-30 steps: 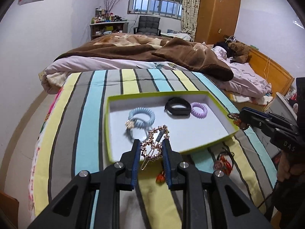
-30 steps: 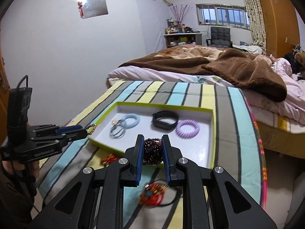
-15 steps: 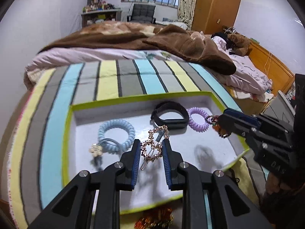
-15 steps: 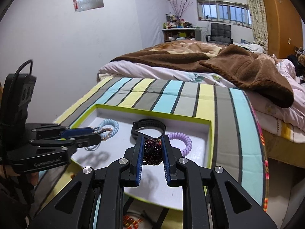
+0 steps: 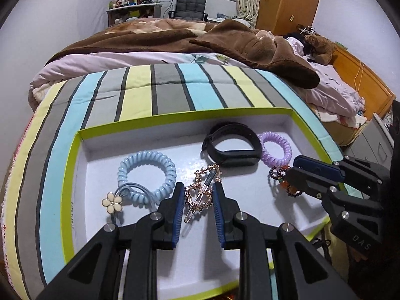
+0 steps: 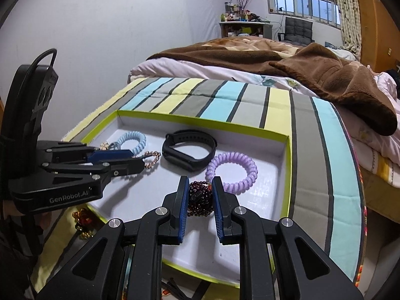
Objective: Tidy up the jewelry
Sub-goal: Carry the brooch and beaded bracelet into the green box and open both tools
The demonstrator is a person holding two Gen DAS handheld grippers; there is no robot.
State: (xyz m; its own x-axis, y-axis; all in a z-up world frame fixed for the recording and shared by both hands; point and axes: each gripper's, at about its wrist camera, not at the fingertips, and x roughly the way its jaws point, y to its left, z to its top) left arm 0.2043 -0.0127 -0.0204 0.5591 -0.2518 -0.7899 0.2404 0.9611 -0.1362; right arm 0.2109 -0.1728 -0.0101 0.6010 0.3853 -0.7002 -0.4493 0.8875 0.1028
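While both claws hang over the green-rimmed tray (image 5: 75, 165) on the striped bedspread (image 5: 160, 92), each is clenched on one piece of jewelry. The left claw (image 5: 197, 195) grips a gold hair clip (image 5: 200, 195) between its blue pads, above the tray floor near its middle. The right claw (image 6: 200, 192) grips a bunched dark red bead bracelet (image 6: 200, 197), held just beside the purple coil hair tie (image 6: 232, 172) at the tray's right side. Already lying in the tray: a blue coil hair tie (image 5: 147, 172) with a flower-charm hair tie (image 5: 112, 202) touching it, a black wristband (image 5: 232, 147), and the purple coil. An amber bead piece (image 6: 82, 222) lies on the bedspread outside the tray's near rim.
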